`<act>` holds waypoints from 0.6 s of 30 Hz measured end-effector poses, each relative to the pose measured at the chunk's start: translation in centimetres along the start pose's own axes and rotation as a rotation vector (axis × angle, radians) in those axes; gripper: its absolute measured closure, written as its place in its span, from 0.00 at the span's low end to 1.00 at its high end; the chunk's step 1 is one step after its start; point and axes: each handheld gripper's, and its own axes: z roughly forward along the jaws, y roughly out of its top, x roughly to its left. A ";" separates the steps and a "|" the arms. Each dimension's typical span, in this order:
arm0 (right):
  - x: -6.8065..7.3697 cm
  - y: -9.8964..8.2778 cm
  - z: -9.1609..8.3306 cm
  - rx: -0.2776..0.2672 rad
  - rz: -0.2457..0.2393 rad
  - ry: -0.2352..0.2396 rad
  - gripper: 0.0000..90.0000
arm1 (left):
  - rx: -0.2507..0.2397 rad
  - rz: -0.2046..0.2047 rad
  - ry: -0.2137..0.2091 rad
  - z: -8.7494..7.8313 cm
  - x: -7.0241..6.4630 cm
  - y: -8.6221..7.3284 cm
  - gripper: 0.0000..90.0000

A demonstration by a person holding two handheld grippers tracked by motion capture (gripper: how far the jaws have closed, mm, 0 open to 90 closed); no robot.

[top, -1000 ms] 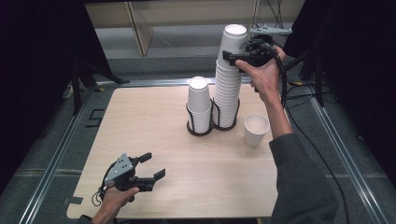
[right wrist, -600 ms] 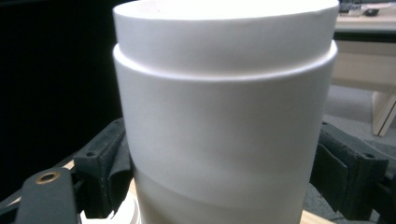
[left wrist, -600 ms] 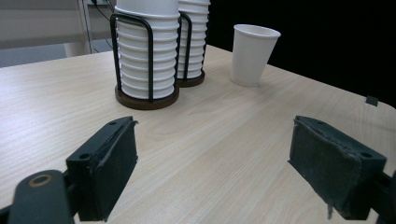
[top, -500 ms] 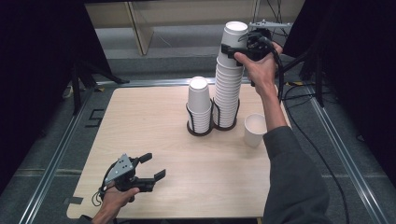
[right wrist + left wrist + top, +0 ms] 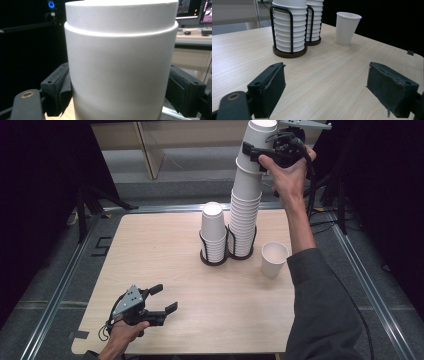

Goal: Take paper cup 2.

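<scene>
Lift is what has changed: a second ago my right tongs (image 5: 254, 154) sat lower against the tall stack of white paper cups (image 5: 245, 220), and now they have risen towards the top of the high view, taking the top white paper cup (image 5: 261, 132) up with them. They are pinching that cup, one black pad pressed on each side of its wall, as the right gripper view confirms. It looks part-way drawn out and tilted, its lower end still seemingly inside the stack in the black wire holder (image 5: 242, 254), so I judge the pull unfinished, and a second cup may be riding inside it. My left tongs (image 5: 166, 298) have not moved; they stand spread and empty, low over the pale wooden counter (image 5: 150, 250). The single white paper cup (image 5: 274, 259) already stands beside the holders.
</scene>
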 end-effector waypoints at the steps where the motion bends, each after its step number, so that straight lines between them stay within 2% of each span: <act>1: 0.0 0.2 -0.2 -0.015 -0.007 -0.006 0.20 | -0.007 0.001 -0.006 0.1 0.0 0.0 0.16; 4: -0.2 0.8 -1.1 -0.035 0.000 -0.001 0.20 | -0.005 -0.001 -0.004 0.0 0.0 0.0 0.16; 5: -0.3 1.0 -1.5 -0.041 0.001 -0.006 0.20 | 0.018 0.002 0.009 -0.1 0.0 0.0 0.16; 11: -0.8 1.8 -3.8 -0.071 -0.005 -0.014 0.20 | 0.020 0.004 0.011 -0.1 0.0 0.0 0.16; 12: -0.9 1.8 -4.2 -0.065 -0.026 -0.025 0.20 | 0.021 0.005 0.011 -0.1 0.0 0.0 0.16; 18: -1.1 0.1 -6.3 -0.039 -0.026 -0.022 0.20 | 0.017 -0.002 0.013 0.0 -0.1 0.0 0.16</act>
